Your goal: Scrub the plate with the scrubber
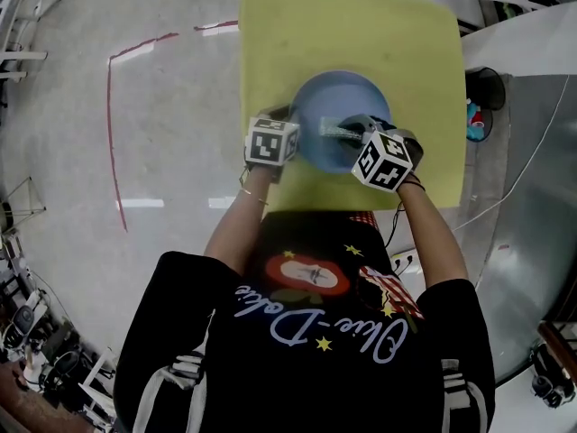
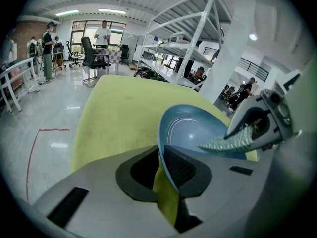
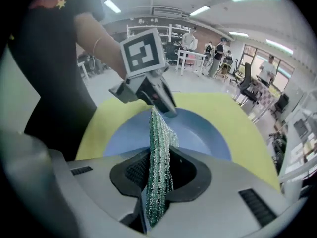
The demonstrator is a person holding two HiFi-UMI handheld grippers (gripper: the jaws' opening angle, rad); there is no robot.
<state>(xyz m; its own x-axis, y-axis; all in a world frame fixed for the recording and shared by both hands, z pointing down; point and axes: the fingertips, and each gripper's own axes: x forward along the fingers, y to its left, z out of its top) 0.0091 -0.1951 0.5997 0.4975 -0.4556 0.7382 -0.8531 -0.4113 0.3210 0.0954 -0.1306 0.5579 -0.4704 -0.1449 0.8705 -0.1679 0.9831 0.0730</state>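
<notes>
The left gripper (image 1: 290, 123) is pinching the left rim of the blue plate (image 1: 338, 97). In the left gripper view its jaws (image 2: 161, 170) are standing nearly together, with the thin rim running between the pads. The plate is sitting on the yellow tabletop (image 1: 361, 25), about midway between the left and right edges and closer to the near edge than the far one. I cannot tell whether the clamped side is being lifted a little.

Over the plate's near half, the green mesh scrubber (image 1: 341, 131) is pointing across the bowl toward the left gripper. The right gripper (image 1: 356, 132) is holding it, its jaws (image 3: 157, 182) closed tight on the scrubber's (image 3: 158, 157) near end while the free end is reaching out above the plate (image 3: 198, 133).

As I judge it, scrubbing is the step in hand. It will go well if the left grip is doing nothing but anchoring the rim, while the right is pressing the scrubber's free end flat on the bowl and sweeping in short strokes, staying clear of the left jaws. Pushing too hard toward the rim could be sliding the plate out of the pinch.

The left forearm (image 1: 239, 219) is reaching forward and slightly inward. The right forearm (image 1: 433, 233) is angling in from the right, so the two grippers are converging on the plate from the near side.
</notes>
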